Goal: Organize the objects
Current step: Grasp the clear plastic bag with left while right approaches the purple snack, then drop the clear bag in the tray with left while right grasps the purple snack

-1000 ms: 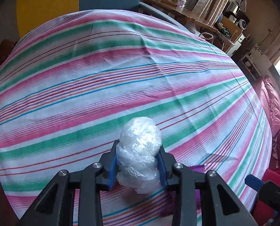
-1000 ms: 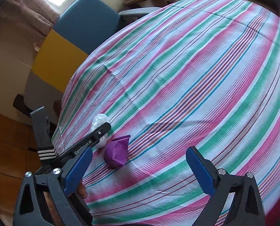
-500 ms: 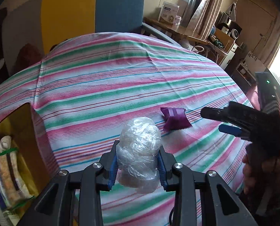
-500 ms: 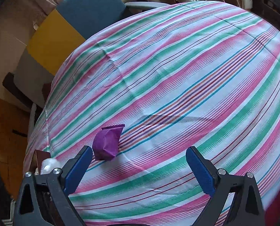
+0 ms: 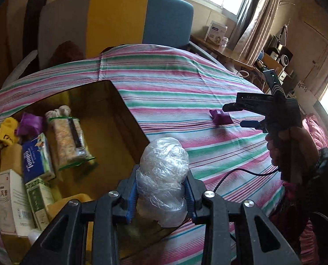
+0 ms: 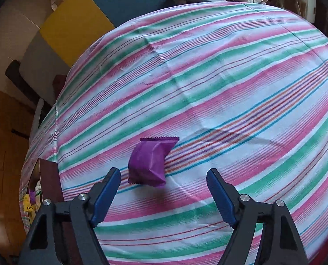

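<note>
My left gripper (image 5: 161, 187) is shut on a clear plastic-wrapped bundle (image 5: 164, 172) and holds it over the near right corner of an open cardboard box (image 5: 110, 119). The box lies on the striped tablecloth (image 5: 186, 88) and holds several packets and cartons. A purple packet (image 6: 149, 162) lies on the cloth just ahead of my right gripper (image 6: 164, 193), whose jaws are closing with a wide gap and nothing pressed between them. In the left wrist view the purple packet (image 5: 220, 117) sits at the tips of the right gripper (image 5: 235, 114), held by a hand.
Inside the box are a blue Tempo tissue pack (image 5: 36, 156), a long snack pack (image 5: 70, 139), white cartons (image 5: 10, 201), a purple packet (image 5: 29, 123) and a yellow item (image 5: 6, 130). A grey, yellow and blue chair (image 5: 115, 22) stands behind the table. A cable (image 5: 241, 172) trails across the cloth.
My left gripper carried the bundle left and up until the box came under it. My right gripper moved in on the purple packet and its jaws narrowed.
</note>
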A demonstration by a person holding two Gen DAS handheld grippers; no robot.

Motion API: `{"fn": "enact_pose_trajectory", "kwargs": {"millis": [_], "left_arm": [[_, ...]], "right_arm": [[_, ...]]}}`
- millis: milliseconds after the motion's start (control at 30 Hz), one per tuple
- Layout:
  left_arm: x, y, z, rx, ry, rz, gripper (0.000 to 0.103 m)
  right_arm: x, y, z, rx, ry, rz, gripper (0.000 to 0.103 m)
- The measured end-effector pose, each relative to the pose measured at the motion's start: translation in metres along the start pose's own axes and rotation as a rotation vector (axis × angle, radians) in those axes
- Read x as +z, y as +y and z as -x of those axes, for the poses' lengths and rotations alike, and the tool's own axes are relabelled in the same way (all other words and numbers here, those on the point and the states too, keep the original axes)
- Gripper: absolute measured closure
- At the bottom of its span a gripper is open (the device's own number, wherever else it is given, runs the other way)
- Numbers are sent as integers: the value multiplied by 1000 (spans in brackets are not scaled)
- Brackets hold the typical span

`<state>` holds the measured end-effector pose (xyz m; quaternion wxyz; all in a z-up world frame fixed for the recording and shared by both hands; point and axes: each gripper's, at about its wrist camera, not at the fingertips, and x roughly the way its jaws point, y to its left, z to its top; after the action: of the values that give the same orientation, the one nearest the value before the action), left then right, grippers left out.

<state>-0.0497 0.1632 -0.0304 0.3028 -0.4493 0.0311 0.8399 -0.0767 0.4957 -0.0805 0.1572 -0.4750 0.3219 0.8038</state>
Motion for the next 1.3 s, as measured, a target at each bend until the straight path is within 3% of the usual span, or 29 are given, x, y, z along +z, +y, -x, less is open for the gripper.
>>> {"fn": "enact_pose_trajectory", "kwargs": {"millis": [167,233,267,333,433,800,1300], "left_arm": [[-12,27,25,29,-32,53,67],[-18,39,33,49,-39,83,67],[-21,46,37,63,-44,98,67],[-27,58,43,94,-53,127,67],[-36,72,50,138,-69,161,67],[-53,79,65,231,-100,161,67],[-55,73,70,263,-108,121,67]], "right_arm": [[15,24,-31,-96,45,92,23],[10,31,-46,-138,87,154,37],[5,38,-47,-197,49,220,54],[-6,46,-49,-239,7,333,54],[-14,49,-49,-259,-13,396,54],[-22,51,-49,-269,-51,467,52],[-33,55,-40,-284,-59,496,52]]}}
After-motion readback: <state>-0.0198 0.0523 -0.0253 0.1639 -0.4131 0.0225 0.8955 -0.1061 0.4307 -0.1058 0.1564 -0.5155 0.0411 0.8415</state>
